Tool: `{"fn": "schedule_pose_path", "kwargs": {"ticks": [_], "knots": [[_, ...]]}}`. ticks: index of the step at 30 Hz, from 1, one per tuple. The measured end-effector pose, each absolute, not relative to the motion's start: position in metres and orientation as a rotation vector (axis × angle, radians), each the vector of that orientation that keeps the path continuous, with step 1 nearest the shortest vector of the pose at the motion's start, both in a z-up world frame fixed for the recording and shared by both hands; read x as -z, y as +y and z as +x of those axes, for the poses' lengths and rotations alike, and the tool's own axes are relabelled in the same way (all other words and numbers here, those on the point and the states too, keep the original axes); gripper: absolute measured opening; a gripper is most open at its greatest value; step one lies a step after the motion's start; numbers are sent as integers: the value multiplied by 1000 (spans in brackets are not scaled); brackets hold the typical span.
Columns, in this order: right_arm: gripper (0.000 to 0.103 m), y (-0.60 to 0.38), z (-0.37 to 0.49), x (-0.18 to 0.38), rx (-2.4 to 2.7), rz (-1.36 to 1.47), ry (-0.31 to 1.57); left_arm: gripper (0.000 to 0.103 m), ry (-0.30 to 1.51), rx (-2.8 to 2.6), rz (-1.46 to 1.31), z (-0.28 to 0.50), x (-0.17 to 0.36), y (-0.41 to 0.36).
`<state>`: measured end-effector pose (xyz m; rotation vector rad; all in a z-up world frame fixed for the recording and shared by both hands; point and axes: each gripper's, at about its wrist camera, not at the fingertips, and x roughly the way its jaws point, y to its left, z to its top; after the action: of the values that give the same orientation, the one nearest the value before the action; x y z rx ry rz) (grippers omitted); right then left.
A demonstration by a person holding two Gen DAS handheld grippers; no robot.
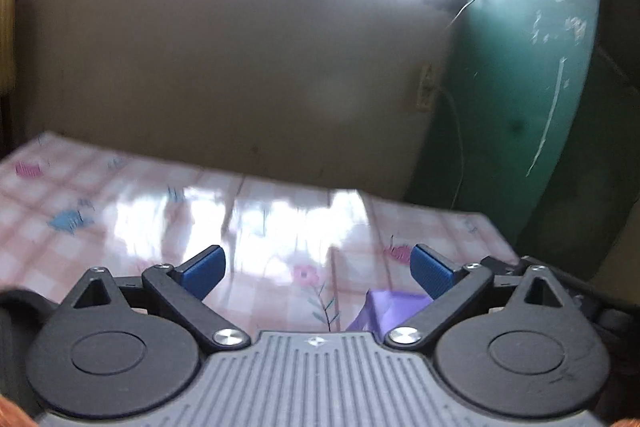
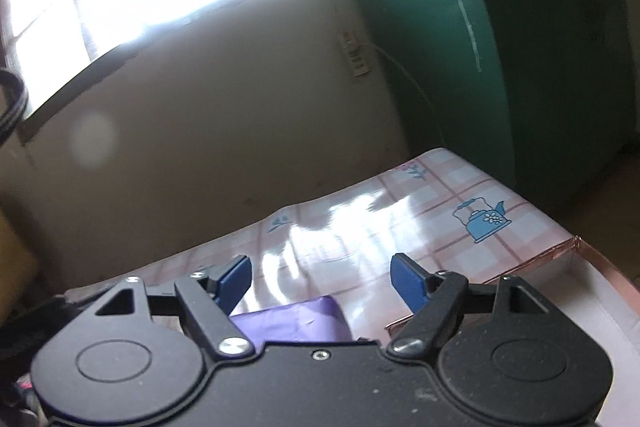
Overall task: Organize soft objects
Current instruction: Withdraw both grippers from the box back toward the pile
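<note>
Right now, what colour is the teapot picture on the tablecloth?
Blue, with small white flowers; the teapot print shows best in the right wrist view.

Purple soft object [image 2: 294,319] half hidden behind hand-held gripper [image 2: 320,277]

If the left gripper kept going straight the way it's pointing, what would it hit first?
Probably the checked tablecloth. The open left gripper tilts down toward bare cloth, and the purple soft object lies off to one side. Depth is uncertain.
</note>
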<state>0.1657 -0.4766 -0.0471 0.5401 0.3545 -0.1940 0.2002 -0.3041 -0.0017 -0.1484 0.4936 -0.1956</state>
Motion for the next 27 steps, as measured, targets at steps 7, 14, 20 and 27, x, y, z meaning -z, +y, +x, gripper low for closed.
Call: {"fn": "schedule_pose_path", "kwargs": {"ticks": [7, 14, 20, 27], "knots": [[90, -481, 145, 62, 205, 678, 387, 101, 544, 253, -233, 181, 23, -299], [90, -454, 77, 50, 191, 591, 422, 102, 492, 326, -211, 103, 22, -277], [90, -422, 36, 17, 225, 467, 375, 102, 410, 309, -93, 67, -8, -253], [90, -345, 15, -25, 104, 333, 365, 103, 431, 184, -134, 37, -49, -174]]}}
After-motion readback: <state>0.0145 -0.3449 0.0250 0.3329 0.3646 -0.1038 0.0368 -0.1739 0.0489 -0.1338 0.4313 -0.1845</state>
